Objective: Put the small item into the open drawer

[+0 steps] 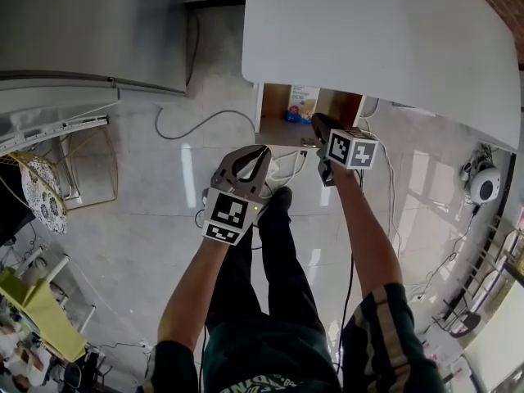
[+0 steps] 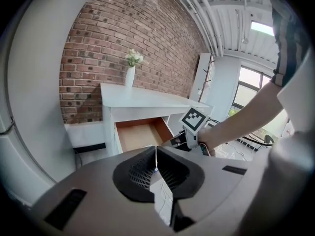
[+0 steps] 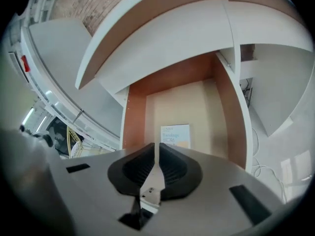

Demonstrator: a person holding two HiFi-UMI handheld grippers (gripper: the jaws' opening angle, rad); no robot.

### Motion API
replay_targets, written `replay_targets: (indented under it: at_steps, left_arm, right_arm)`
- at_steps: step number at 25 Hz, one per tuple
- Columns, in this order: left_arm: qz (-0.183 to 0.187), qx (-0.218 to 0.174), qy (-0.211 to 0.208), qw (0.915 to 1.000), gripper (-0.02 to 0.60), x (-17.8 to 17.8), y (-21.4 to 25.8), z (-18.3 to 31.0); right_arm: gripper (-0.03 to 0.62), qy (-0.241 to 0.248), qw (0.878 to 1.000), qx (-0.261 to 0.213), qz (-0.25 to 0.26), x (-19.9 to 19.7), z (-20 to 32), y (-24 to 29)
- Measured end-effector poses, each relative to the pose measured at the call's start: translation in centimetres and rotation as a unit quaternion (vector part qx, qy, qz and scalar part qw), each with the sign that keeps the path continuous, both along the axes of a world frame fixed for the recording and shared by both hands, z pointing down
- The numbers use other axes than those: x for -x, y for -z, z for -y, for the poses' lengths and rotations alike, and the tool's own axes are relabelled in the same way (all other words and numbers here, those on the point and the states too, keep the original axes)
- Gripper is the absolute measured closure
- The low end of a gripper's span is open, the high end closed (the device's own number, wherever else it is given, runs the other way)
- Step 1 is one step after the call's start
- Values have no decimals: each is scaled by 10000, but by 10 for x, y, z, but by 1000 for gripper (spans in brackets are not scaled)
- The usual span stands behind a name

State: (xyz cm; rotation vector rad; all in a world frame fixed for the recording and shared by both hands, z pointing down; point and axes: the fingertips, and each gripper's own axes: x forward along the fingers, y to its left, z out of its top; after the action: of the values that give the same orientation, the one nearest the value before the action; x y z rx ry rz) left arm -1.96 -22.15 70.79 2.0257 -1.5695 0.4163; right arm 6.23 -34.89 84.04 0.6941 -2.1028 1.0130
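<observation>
White, flat: judged packet [image 3: 175, 134] light, slippery, edge-pinch only. Lay in drawer [image 3: 229, 112] ahead of right tool [image 3: 156, 152], clenched empty like left tool [image 2: 156, 164].

A white vase [image 2: 129, 76] of flowers stands on the table [image 2: 147, 99], upper left, before a brick wall [image 2: 123, 28]. Cables [image 1: 214, 114] loop across the floor [image 1: 147, 219].

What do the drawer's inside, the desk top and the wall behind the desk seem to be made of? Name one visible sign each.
Drawer: probably wood-look board, matt; brown walls, paler tan floor.
Desk top: likely white-coated board, smooth, even.
Wall: brick, rough; red-brown courses with pale mortar joints.
</observation>
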Motion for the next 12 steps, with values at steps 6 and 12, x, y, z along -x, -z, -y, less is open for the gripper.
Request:
replay_targets:
  at_steps: [6, 12]
  left_arm:
    - [30, -21, 117, 9999, 561, 1, 24, -5]
    - [100, -169, 116, 9997, 561, -24, 63, 6]
  right_arm:
    - [553, 82, 9994, -265, 208, -1, -19, 47]
    - [562, -54, 9968, -628, 484, -17, -35, 107]
